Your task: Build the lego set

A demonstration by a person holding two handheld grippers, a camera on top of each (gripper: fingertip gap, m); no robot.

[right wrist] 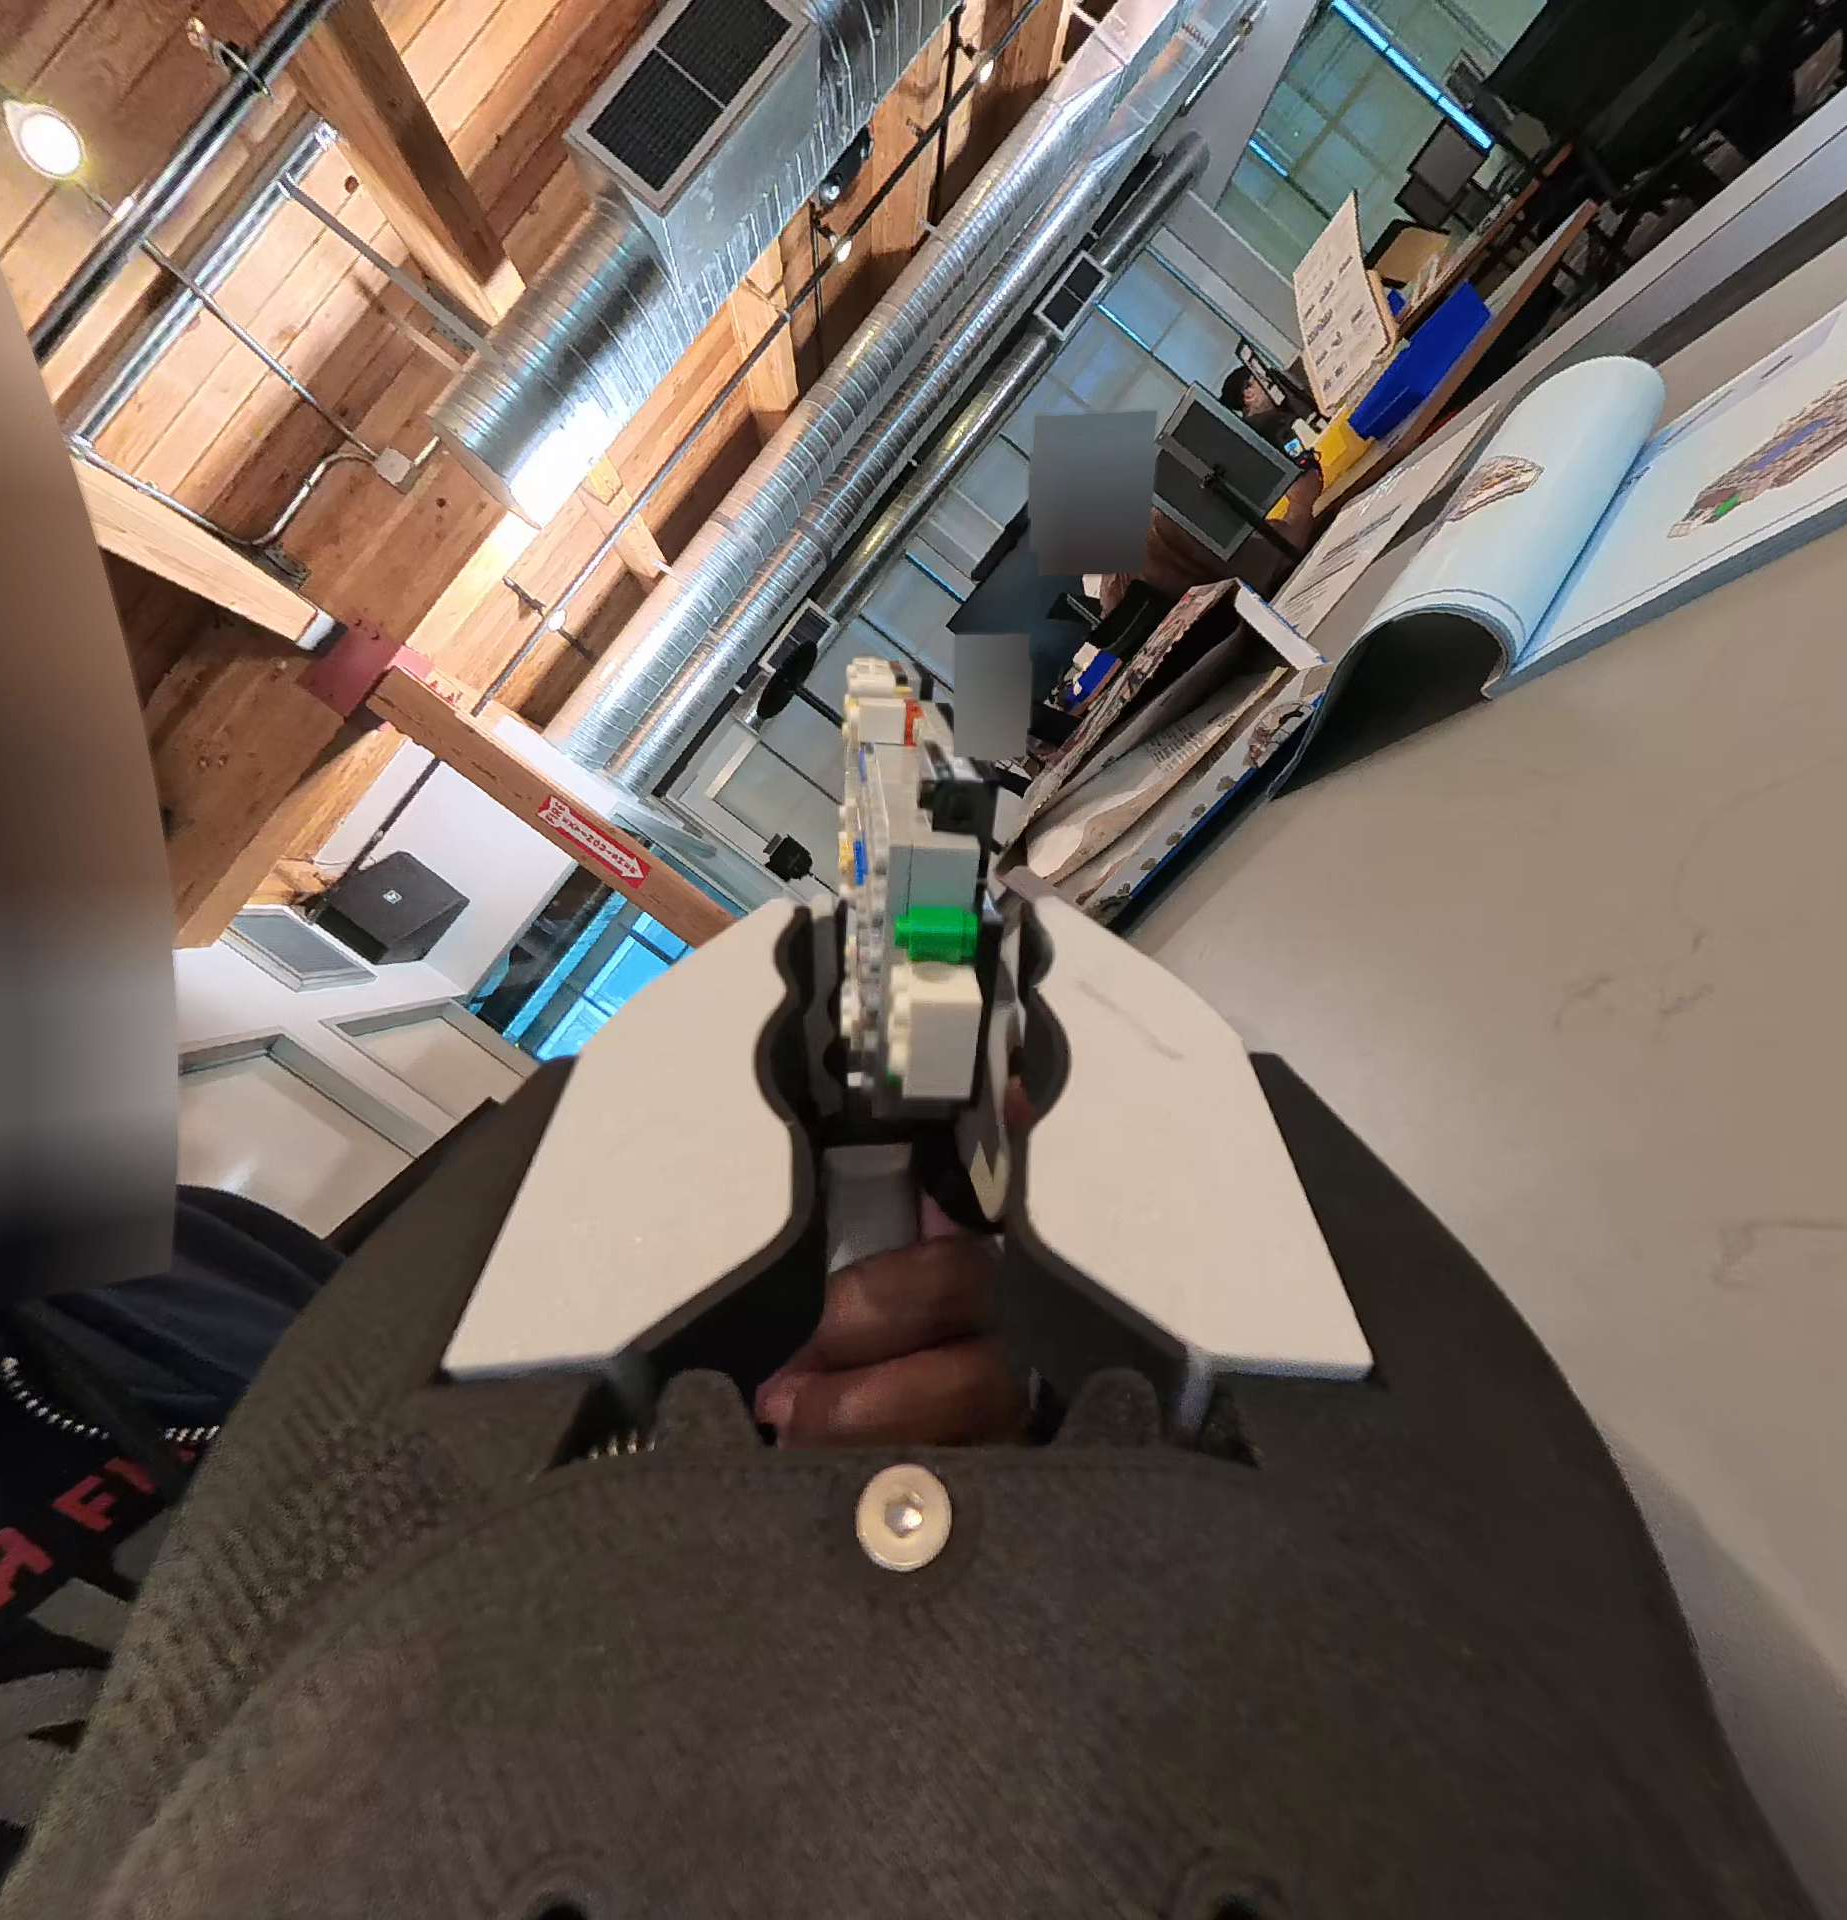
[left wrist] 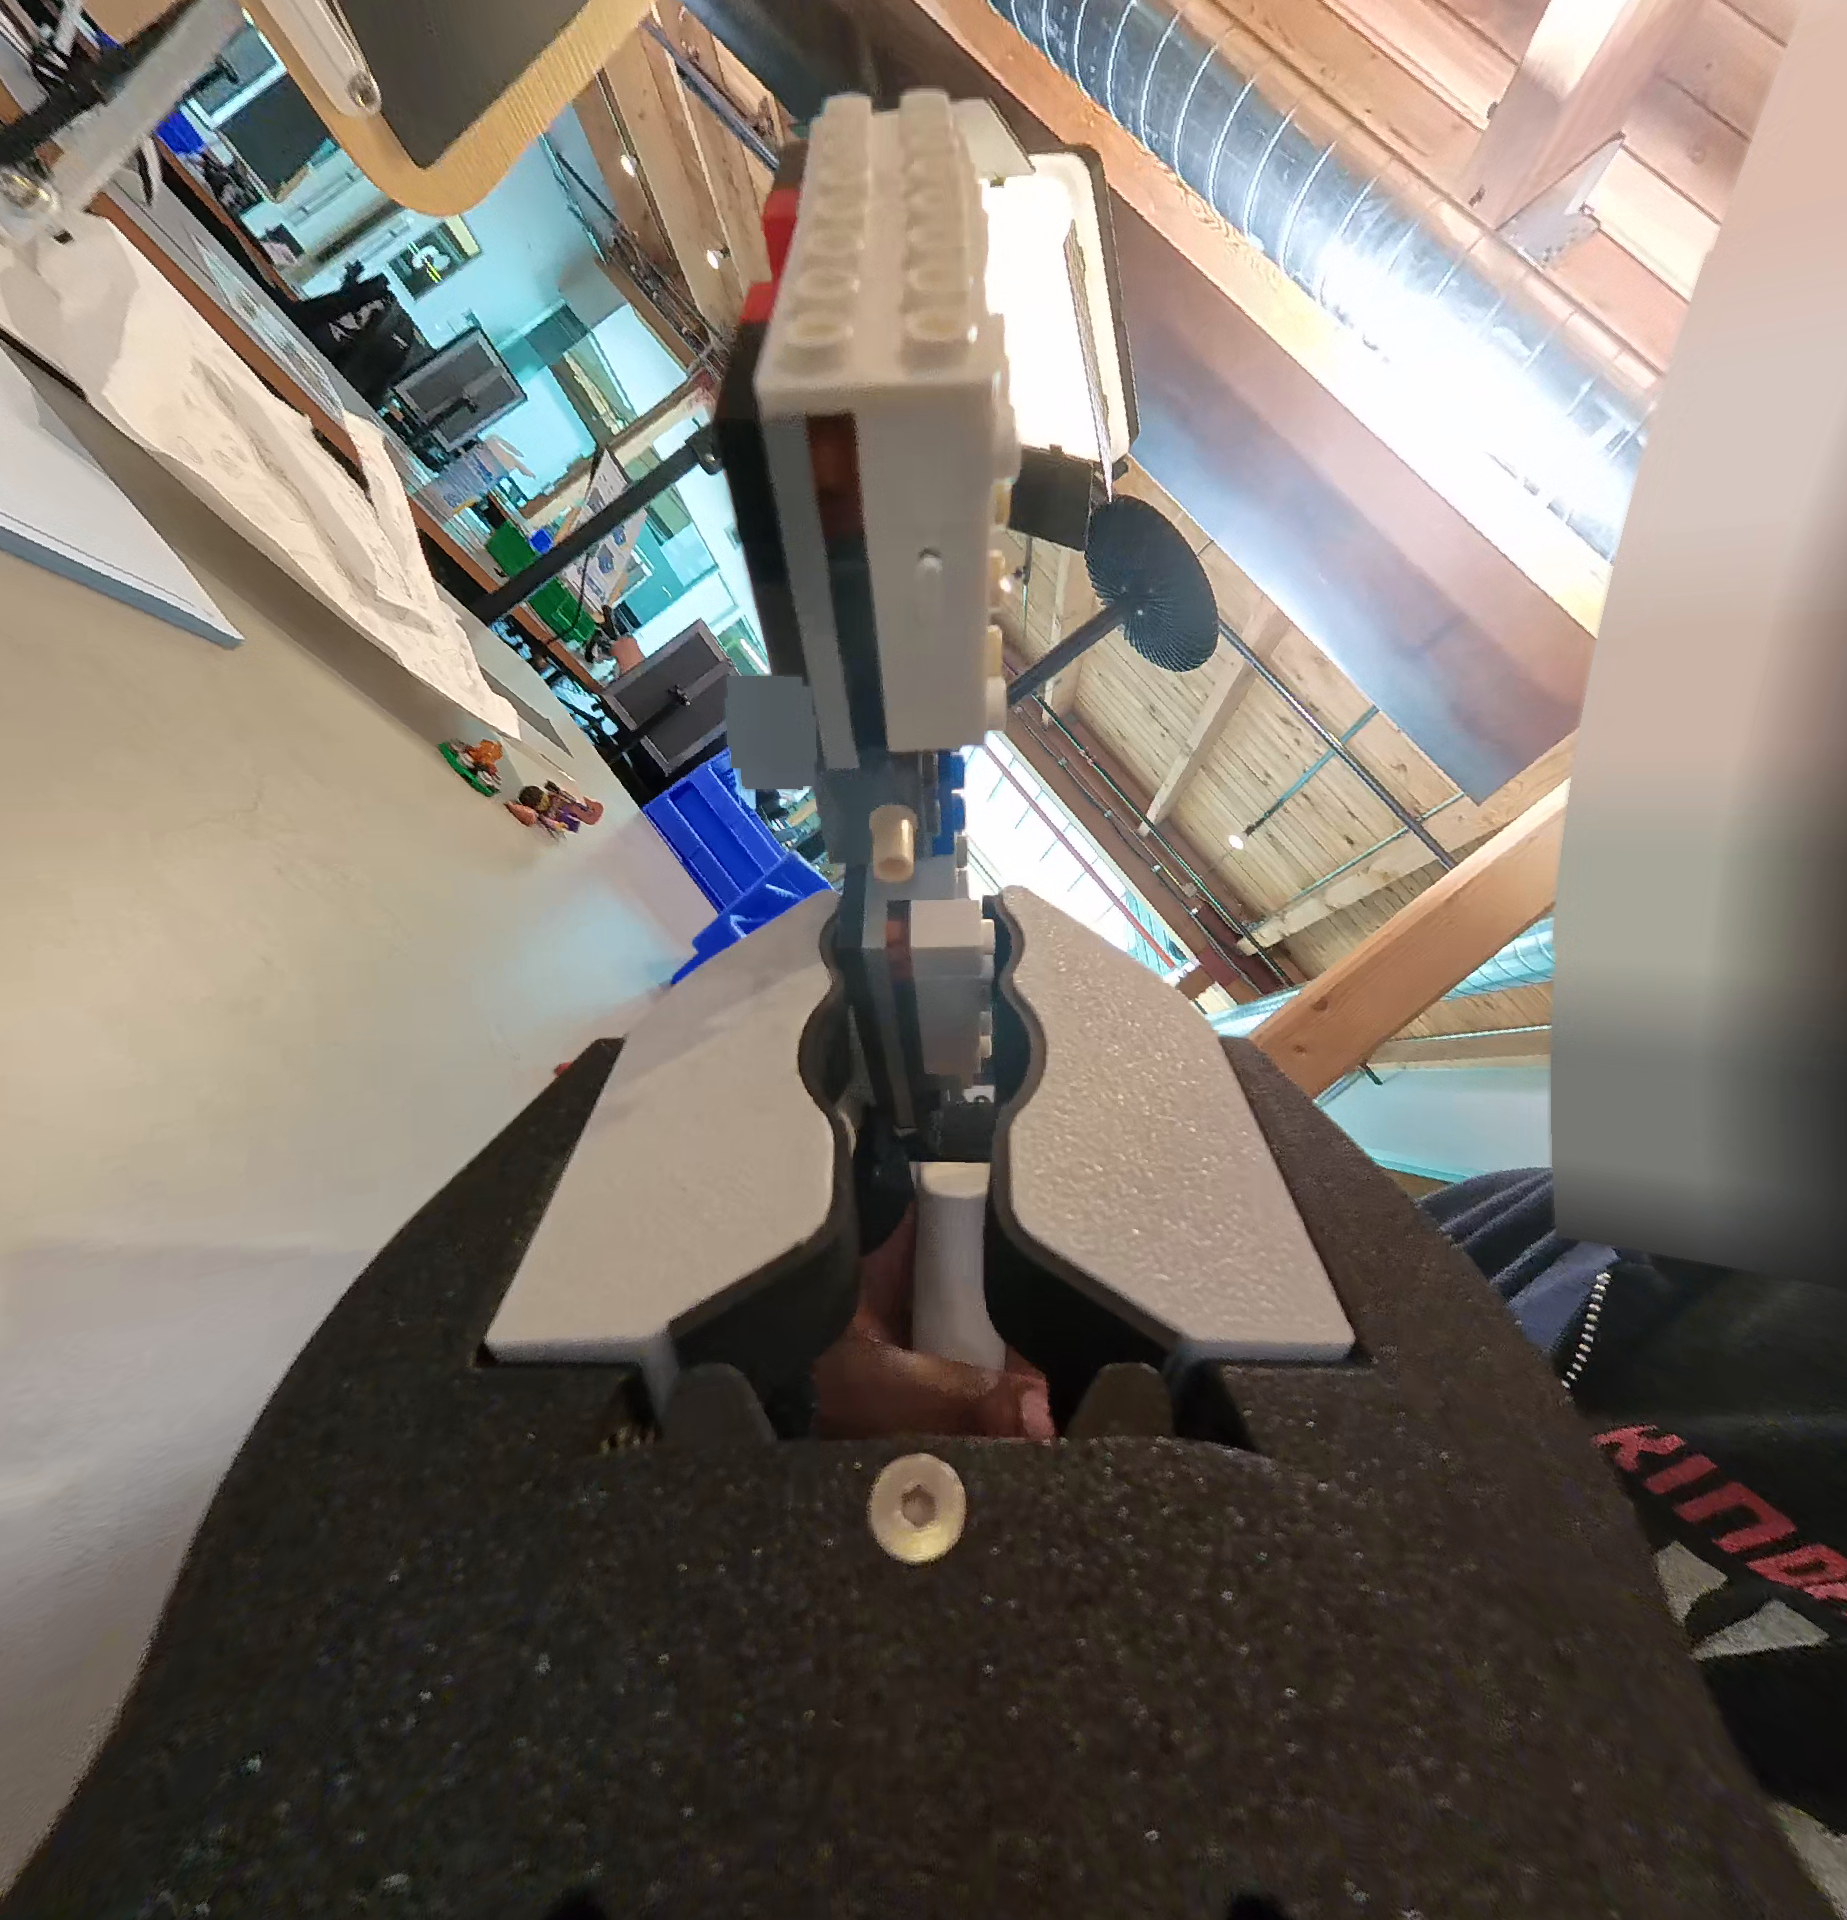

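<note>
The left tongs [left wrist: 914,997] clamp a grey-and-black brick model [left wrist: 877,468] upright, beside a pale table [left wrist: 223,935].

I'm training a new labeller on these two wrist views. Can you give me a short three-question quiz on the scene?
1. True or false: the left gripper is shut on a brick model.
2. What colour is the small round piece between the right gripper's fingers?
3. The open booklet lies on: A) the table B) a chair C) the floor.

Key: 1 true; 2 green; 3 A.
</note>
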